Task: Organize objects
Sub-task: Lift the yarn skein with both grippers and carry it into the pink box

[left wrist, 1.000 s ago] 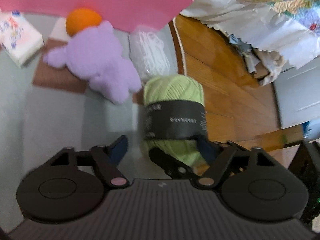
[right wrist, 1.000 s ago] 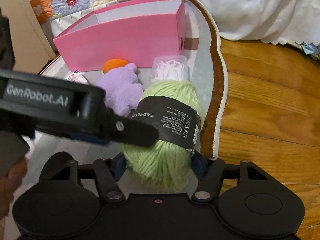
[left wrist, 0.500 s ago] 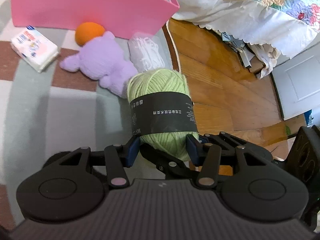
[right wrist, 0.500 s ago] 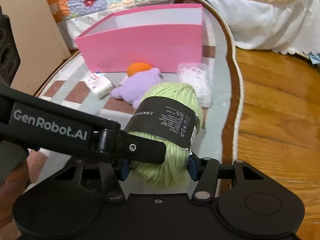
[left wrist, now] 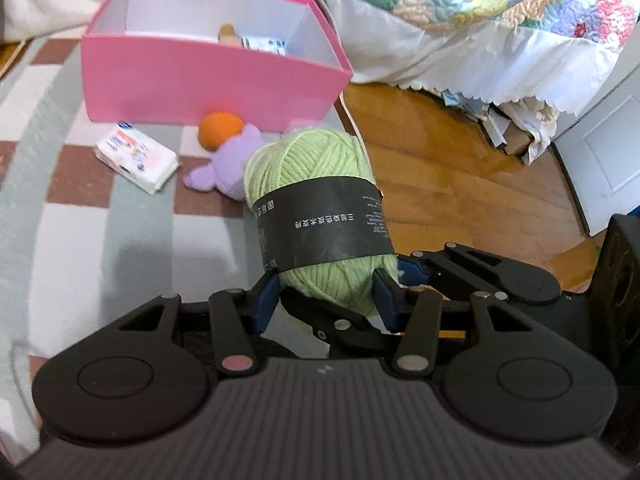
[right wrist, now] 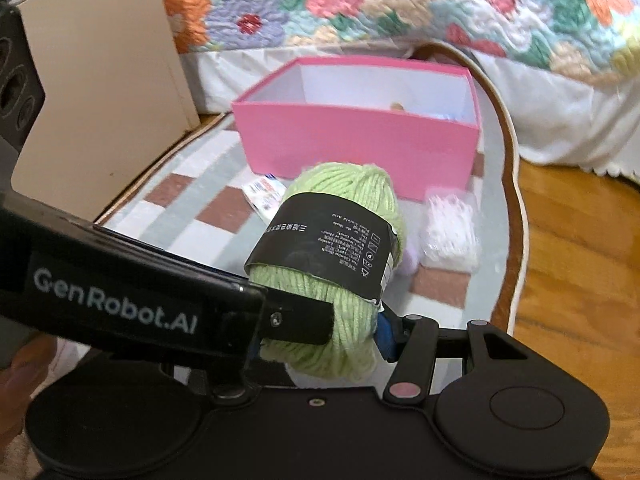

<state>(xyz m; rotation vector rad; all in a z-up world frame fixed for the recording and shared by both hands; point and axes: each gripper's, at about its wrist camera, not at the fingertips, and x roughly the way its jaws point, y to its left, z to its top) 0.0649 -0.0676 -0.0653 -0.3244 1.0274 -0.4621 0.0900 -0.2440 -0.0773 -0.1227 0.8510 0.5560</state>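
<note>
A green yarn ball [left wrist: 320, 208] with a black label is held in the air by both grippers, also in the right wrist view [right wrist: 340, 240]. My left gripper [left wrist: 326, 300] is shut on its lower end. My right gripper [right wrist: 320, 344] is shut on the same end, its left finger hidden behind the left gripper's arm [right wrist: 120, 304]. The open pink box [left wrist: 208, 76] stands beyond on the rug [left wrist: 120, 240], also in the right wrist view [right wrist: 360, 144], with some small items inside.
On the rug before the box lie a tissue pack [left wrist: 136, 156], an orange ball [left wrist: 220, 130], a purple plush toy [left wrist: 224, 168] and a clear bag of white bits [right wrist: 450, 236]. Wooden floor [left wrist: 460, 184] lies right, a quilted bed [right wrist: 360, 4] behind, a cardboard panel [right wrist: 104, 92] left.
Both grippers have lifted the yarn ball higher off the rug, so the box's open top now shows. The left gripper closed on the ball during the last second.
</note>
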